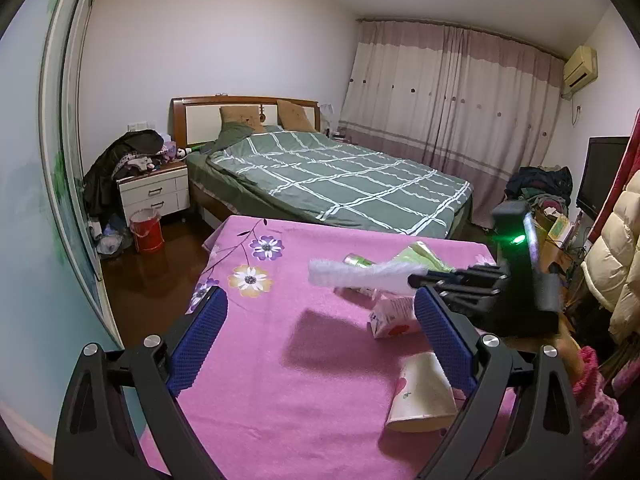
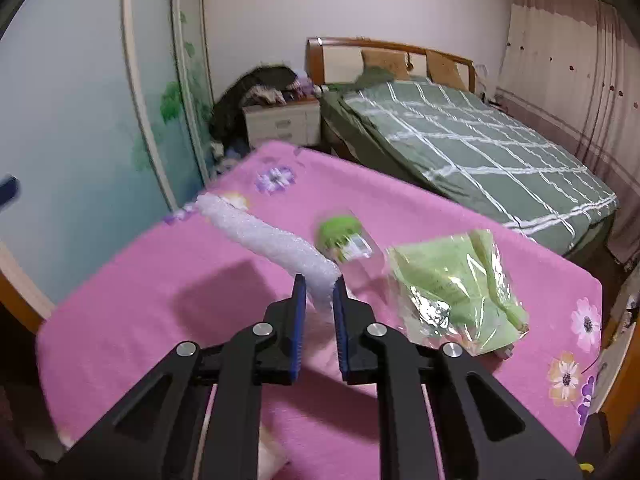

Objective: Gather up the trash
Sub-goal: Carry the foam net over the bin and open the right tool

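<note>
Left gripper (image 1: 320, 340): I am holding it low over the worktop (image 1: 280, 360), jaws wide and empty.
Worktop: I am still seeing most of the trash lying on its pink cloth.
Red bin (image 1: 146, 230): I am judging it the likely drop point, well apart on the floor by the bed (image 1: 340, 176); nothing looks collected yet.
Right gripper (image 2: 319, 300): I am pinching the white foam strip (image 2: 272, 240), lifted clear of the cloth.
Left to do: paper cup (image 1: 420, 396), small carton (image 1: 394, 314), green bottle (image 2: 344, 236), plastic wrapper (image 2: 456, 284).

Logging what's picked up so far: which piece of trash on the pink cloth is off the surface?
The white foam strip, clamped in the right gripper; the bottle, green wrapper and cup lie on the cloth.
</note>
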`<act>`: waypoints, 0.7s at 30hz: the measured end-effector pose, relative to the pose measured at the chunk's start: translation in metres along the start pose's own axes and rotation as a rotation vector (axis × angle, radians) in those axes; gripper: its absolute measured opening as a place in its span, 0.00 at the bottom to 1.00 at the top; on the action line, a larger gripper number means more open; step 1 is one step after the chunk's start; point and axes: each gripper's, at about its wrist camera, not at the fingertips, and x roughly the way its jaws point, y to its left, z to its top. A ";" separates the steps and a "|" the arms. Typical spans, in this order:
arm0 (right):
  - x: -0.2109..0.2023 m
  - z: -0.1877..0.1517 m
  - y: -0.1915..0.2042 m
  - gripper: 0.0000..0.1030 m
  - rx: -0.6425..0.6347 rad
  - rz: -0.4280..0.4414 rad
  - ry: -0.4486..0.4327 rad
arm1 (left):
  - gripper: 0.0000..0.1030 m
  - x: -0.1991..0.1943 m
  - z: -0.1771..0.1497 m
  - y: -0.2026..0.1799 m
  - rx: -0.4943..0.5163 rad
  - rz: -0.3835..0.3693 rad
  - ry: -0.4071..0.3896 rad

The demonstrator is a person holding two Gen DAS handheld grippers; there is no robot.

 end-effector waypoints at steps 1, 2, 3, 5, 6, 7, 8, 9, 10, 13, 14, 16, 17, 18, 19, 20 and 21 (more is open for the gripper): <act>-0.009 0.002 0.002 0.13 -0.001 0.004 -0.021 | 0.90 0.000 0.000 0.000 0.000 0.000 0.001; -0.020 0.004 0.004 0.13 0.001 0.004 -0.042 | 0.90 0.000 -0.001 -0.001 0.001 -0.001 0.002; -0.031 0.006 0.004 0.13 0.006 -0.004 -0.060 | 0.90 0.000 -0.001 -0.002 0.002 -0.004 0.004; -0.048 0.007 0.002 0.13 0.021 -0.020 -0.086 | 0.90 -0.001 -0.002 -0.004 0.010 -0.009 0.007; -0.061 0.005 -0.002 0.13 0.036 -0.032 -0.105 | 0.90 -0.001 -0.001 -0.005 0.014 -0.012 0.009; -0.081 0.000 -0.008 0.13 0.065 -0.057 -0.130 | 0.90 -0.001 -0.001 -0.006 0.017 -0.015 0.011; -0.093 -0.005 -0.015 0.13 0.088 -0.079 -0.141 | 0.90 0.000 -0.002 -0.008 0.022 -0.021 0.017; -0.101 -0.010 -0.018 0.13 0.104 -0.095 -0.146 | 0.90 0.001 -0.004 -0.010 0.025 -0.028 0.021; -0.117 -0.020 -0.028 0.13 0.139 -0.131 -0.155 | 0.90 0.001 -0.005 -0.011 0.027 -0.034 0.025; -0.156 -0.054 -0.056 0.13 0.252 -0.234 -0.156 | 0.90 0.007 -0.013 -0.022 0.038 -0.061 0.052; -0.171 -0.070 -0.067 0.13 0.297 -0.288 -0.154 | 0.90 0.010 -0.017 -0.026 0.042 -0.072 0.061; -0.192 -0.098 -0.082 0.13 0.360 -0.375 -0.145 | 0.90 0.017 -0.023 -0.035 0.052 -0.086 0.084; -0.203 -0.116 -0.090 0.13 0.397 -0.430 -0.135 | 0.90 0.022 -0.028 -0.039 0.056 -0.095 0.099; -0.208 -0.125 -0.095 0.13 0.417 -0.456 -0.128 | 0.90 0.023 -0.032 -0.046 0.060 -0.102 0.112; -0.217 -0.142 -0.104 0.13 0.458 -0.507 -0.111 | 0.90 0.027 -0.037 -0.052 0.065 -0.113 0.129; -0.222 -0.155 -0.110 0.13 0.487 -0.541 -0.099 | 0.90 0.031 -0.040 -0.058 0.069 -0.122 0.144; -0.229 -0.176 -0.121 0.13 0.536 -0.584 -0.079 | 0.90 0.034 -0.044 -0.063 0.074 -0.130 0.157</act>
